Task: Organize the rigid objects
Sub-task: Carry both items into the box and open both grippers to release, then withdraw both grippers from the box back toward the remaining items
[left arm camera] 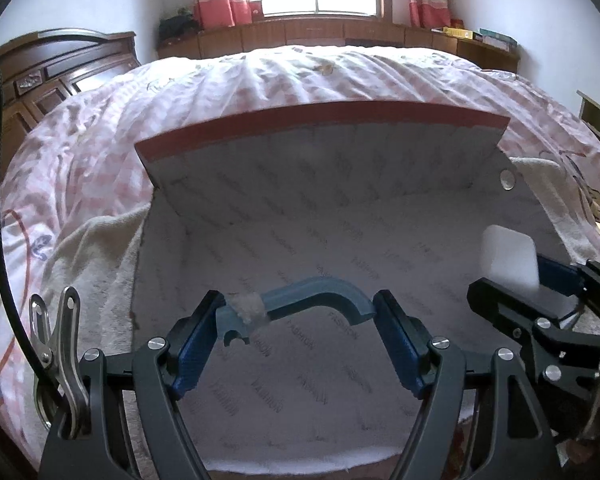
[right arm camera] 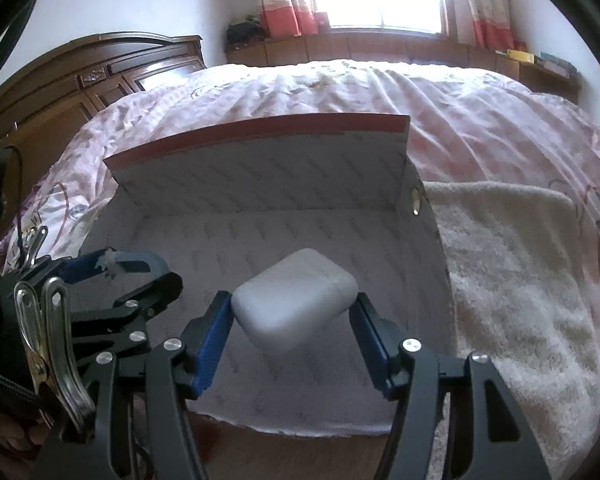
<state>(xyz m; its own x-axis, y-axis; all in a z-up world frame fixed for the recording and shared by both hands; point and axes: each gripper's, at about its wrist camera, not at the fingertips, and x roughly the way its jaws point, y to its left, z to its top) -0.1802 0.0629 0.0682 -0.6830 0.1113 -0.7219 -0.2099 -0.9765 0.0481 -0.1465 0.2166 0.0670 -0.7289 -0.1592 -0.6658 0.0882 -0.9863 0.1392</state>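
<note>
An open box (left arm camera: 380, 220) with a white "FASHION" printed lining and a red rim lies on the bed; it also shows in the right wrist view (right arm camera: 260, 184). My left gripper (left arm camera: 296, 316) is shut on a blue curved plastic part (left arm camera: 320, 296) with tape on it, held over the box's inside. My right gripper (right arm camera: 294, 316) is shut on a white earbud case (right arm camera: 296, 300), also held over the box. The right gripper and case (left arm camera: 508, 260) show at the right of the left wrist view. The left gripper and blue part (right arm camera: 136, 260) show at the left of the right wrist view.
The box rests on a cream fluffy towel (right arm camera: 520, 280) over a pink checked bedspread (left arm camera: 260, 80). A dark wooden headboard (right arm camera: 80, 80) stands at the left. A wooden window ledge (left arm camera: 320, 36) with books and curtains runs behind the bed.
</note>
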